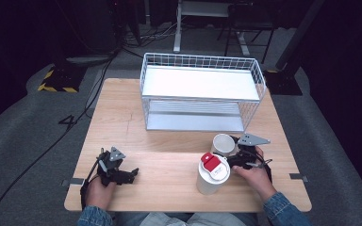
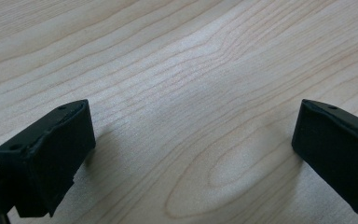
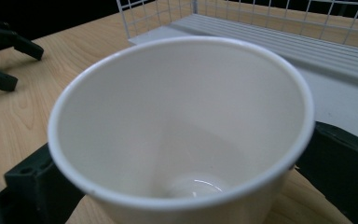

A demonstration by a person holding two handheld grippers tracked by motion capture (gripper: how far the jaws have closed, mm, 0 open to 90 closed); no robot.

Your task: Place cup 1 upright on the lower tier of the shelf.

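- The right gripper (image 1: 232, 155) sits at the right of the wooden surface (image 1: 169, 141), its 2 fingers (image 3: 32, 184) closed against opposite sides of an open white cup (image 3: 182, 126); the cup's outer wall and base are cut off in the right gripper view, and its inside looks empty.
- In the high view the cup (image 1: 223, 144) is partly hidden by a taller white tumbler (image 1: 212, 175) with a red-tabbed lid, standing just in front of it.
- The left gripper (image 1: 131, 174) rests low at the front left of the surface, fingers (image 2: 46, 158) spread wide with bare wood between them.
- The person's forearms are cut off at the bottom edge.
- A white wire rack (image 1: 200, 89) with 2 shelves stands at the back of the surface.
- The room behind is dark; grey floor, cables and furniture legs are hard to make out.
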